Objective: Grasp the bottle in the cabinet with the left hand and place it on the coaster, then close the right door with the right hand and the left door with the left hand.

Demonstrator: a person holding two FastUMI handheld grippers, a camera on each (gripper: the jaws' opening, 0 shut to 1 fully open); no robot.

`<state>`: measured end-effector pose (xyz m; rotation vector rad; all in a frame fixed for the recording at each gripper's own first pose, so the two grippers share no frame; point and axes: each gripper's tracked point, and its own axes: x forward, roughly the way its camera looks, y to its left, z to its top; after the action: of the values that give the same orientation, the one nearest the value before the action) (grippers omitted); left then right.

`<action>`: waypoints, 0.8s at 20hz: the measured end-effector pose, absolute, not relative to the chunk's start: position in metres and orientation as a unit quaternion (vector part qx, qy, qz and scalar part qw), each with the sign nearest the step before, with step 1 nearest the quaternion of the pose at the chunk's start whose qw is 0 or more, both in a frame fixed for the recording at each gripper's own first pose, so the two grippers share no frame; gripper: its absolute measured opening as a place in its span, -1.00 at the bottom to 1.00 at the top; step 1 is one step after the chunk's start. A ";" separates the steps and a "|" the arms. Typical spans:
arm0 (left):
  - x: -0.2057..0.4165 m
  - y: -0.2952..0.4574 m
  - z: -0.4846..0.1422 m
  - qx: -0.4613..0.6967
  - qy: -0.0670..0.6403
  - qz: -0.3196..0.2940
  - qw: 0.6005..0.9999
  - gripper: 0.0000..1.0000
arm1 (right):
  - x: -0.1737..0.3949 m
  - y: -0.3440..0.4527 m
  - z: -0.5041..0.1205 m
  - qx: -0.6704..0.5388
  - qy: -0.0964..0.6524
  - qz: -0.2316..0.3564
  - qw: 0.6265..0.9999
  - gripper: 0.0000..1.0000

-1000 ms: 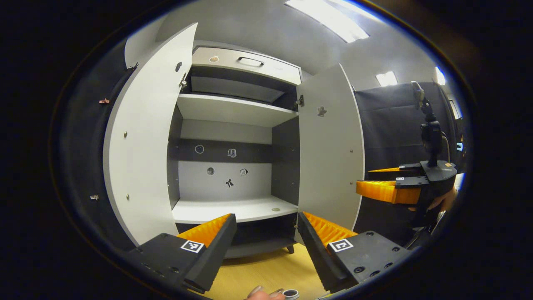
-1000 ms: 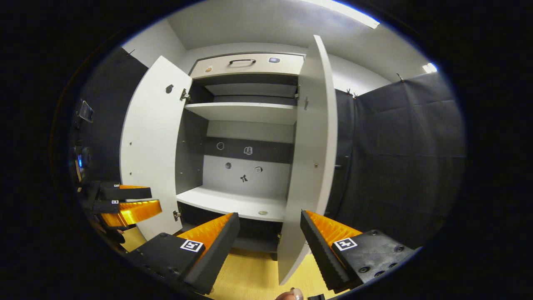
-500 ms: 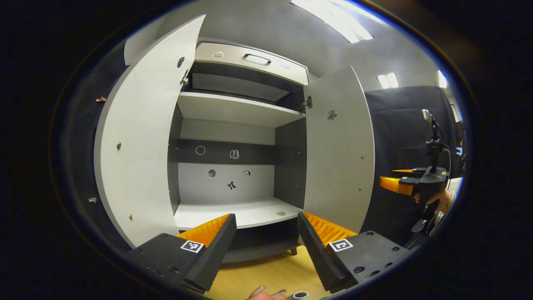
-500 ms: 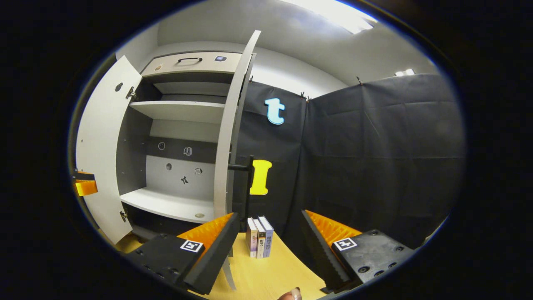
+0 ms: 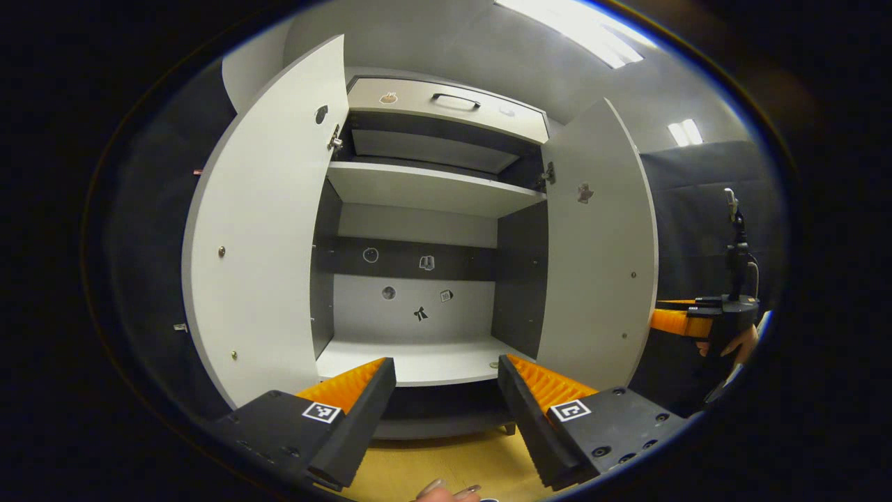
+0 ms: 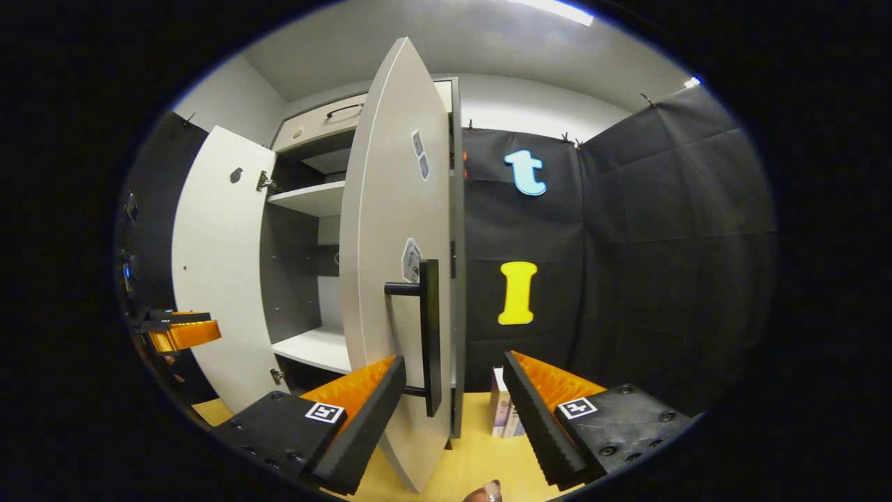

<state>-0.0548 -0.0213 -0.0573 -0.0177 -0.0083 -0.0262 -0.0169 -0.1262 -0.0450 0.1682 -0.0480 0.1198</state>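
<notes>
Grey right door (image 6: pixel 390 279) ajar; right gripper (image 6: pixel 453 411) open at its handle (image 6: pixel 430 335), left gripper (image 5: pixel 446 411) open, both empty.

Matt smooth cabinet doors (image 5: pixel 265 230), matt black bar handle (image 6: pixel 428 335), wood-look tabletop (image 6: pixel 481 460).

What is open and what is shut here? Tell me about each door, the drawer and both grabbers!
left door: open wide
right door: open, outer face and handle toward the right gripper
drawer: shut
cabinet shelves: empty, no bottle
left gripper: open, holding nothing
right gripper: open, holding nothing
</notes>
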 end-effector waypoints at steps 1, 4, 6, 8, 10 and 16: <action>-0.057 -0.018 -0.057 -0.004 -0.004 -0.003 1.000 0.87 | -0.013 -0.114 -0.044 0.084 -0.023 0.079 0.993 0.90; -0.070 -0.007 -0.060 -0.009 -0.002 0.022 1.000 0.87 | 0.005 -0.086 -0.040 0.083 -0.023 0.110 0.990 0.89; -0.082 0.011 -0.061 -0.005 0.003 0.054 0.999 0.87 | 0.017 -0.071 -0.039 0.091 -0.019 0.122 0.988 0.89; -0.090 0.032 -0.059 0.004 0.002 0.082 0.997 0.87 | 0.026 -0.047 -0.038 0.103 -0.016 0.140 0.985 0.91; -0.105 0.055 -0.051 0.004 -0.005 0.107 0.994 0.86 | 0.035 -0.014 -0.039 0.103 -0.016 0.161 0.981 0.94; -0.163 0.150 -0.040 0.012 -0.019 0.201 0.979 0.87 | 0.085 0.039 -0.042 0.080 -0.019 0.141 0.987 0.90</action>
<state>-0.1633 0.1497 -0.0397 0.0250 -0.0392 0.4046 0.0853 0.0386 -0.0417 0.1617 -0.0390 0.2828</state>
